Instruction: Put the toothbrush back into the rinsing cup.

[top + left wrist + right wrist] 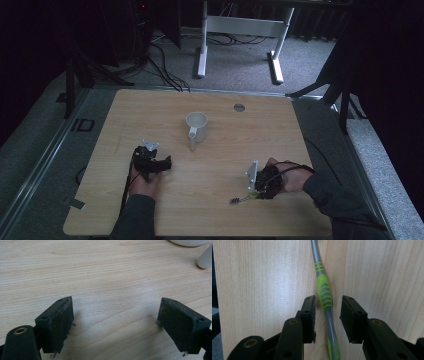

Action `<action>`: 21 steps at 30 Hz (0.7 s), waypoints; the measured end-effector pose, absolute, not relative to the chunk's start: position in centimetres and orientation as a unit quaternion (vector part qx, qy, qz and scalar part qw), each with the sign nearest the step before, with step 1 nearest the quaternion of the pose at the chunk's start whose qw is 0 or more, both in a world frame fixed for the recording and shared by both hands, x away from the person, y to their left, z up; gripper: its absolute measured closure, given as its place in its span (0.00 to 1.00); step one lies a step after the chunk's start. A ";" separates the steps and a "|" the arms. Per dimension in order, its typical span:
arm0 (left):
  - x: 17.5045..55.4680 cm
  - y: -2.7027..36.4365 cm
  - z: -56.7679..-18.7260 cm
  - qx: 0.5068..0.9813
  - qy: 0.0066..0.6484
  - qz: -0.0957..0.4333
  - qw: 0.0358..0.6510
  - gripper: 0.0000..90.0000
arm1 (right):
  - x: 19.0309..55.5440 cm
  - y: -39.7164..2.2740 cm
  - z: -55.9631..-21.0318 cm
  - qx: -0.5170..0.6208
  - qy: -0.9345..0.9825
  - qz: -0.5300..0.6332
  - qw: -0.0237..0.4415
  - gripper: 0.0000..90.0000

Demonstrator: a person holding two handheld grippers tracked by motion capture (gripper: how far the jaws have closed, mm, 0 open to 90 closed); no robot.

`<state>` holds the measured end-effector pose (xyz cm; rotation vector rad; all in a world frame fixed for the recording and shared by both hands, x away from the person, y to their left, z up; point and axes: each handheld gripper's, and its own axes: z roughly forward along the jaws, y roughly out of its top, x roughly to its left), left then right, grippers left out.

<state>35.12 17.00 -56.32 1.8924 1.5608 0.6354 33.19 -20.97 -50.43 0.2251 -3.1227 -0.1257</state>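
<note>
Two grippers are in our hands over the wooden table (pixel 225 210), and nearest us lies a grey-and-green toothbrush (pixel 325 293), on the near right of the table, well apart from the white mug (pixel 196 127). Our right gripper (pixel 327 315) straddles the toothbrush handle, jaws a little apart on either side and not yet pressing it. Our left gripper (pixel 115 317), left of and nearer us than the mug, rests with its jaws wide apart over bare wood, and farthest from us stands the mug, near the table's middle.
</note>
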 end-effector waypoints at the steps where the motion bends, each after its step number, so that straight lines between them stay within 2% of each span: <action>1: 35.1 17.0 -56.3 0.713 0.588 0.239 0.299 0.16 | 33.2 -20.9 -50.5 0.072 -0.997 -0.039 0.004 0.71; 21: 35.1 17.0 -56.3 0.713 0.588 0.239 0.299 0.16 | 33.0 -20.5 -51.2 0.070 -0.997 -0.018 0.015 0.74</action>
